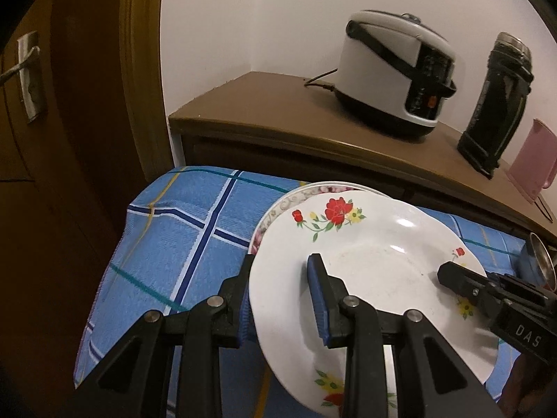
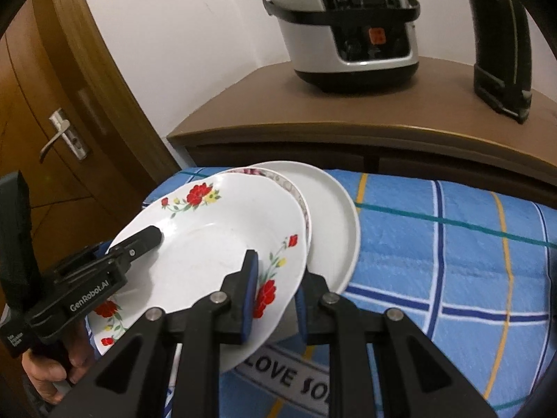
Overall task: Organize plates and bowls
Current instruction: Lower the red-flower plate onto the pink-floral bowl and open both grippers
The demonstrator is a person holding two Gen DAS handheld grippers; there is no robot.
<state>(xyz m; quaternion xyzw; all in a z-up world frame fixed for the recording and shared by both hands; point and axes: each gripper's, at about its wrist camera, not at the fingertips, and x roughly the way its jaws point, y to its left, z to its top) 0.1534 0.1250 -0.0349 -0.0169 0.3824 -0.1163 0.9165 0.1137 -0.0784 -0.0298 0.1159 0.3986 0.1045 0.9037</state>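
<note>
A white deep plate with red flowers (image 1: 369, 254) (image 2: 209, 244) is held tilted above a stack of plates. My left gripper (image 1: 282, 289) straddles its left rim, one finger over the plate and one under it. My right gripper (image 2: 276, 285) straddles the opposite rim the same way. Each gripper also shows in the other's view: the right one (image 1: 487, 292), the left one (image 2: 115, 261). Under the flowered plate lie a patterned-rim plate (image 2: 296, 188) (image 1: 299, 198) and a plain white plate (image 2: 330, 216).
The plates rest on a surface covered with a blue checked cloth (image 1: 181, 237) (image 2: 452, 250). Behind it stands a brown cabinet (image 2: 348, 118) with a rice cooker (image 1: 397, 76) (image 2: 348, 24), a black flask (image 1: 494, 104) and a pink board (image 1: 532, 160). A metal bowl (image 1: 538, 261) sits at right. A wooden door (image 2: 62, 122) is at left.
</note>
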